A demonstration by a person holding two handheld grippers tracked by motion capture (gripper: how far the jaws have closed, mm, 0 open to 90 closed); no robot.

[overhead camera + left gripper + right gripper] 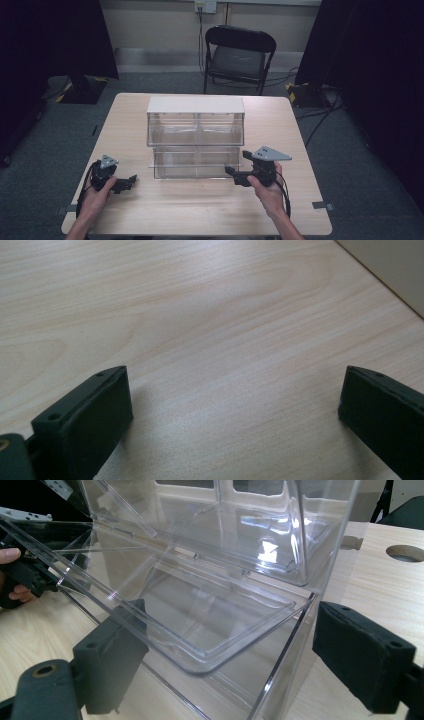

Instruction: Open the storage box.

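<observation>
Clear acrylic two-tier bin (195,137) with white top, standing mid-table on the light wooden table (210,210), lower tier nearest the person. Right gripper (231,171) at the lower tier's right front corner, jaws spread wide either side of the raised clear flap lid (200,630), released, clamping nothing. Left gripper (131,179) low over bare tabletop, left of the bin and apart from it, jaws likewise wide apart, released. Black folding chair (239,55) beyond the far edge

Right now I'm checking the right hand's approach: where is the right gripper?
In the high view the right gripper is at the table's right front, open, jaws pointing left at the lower right corner of the clear plastic bin.
</observation>
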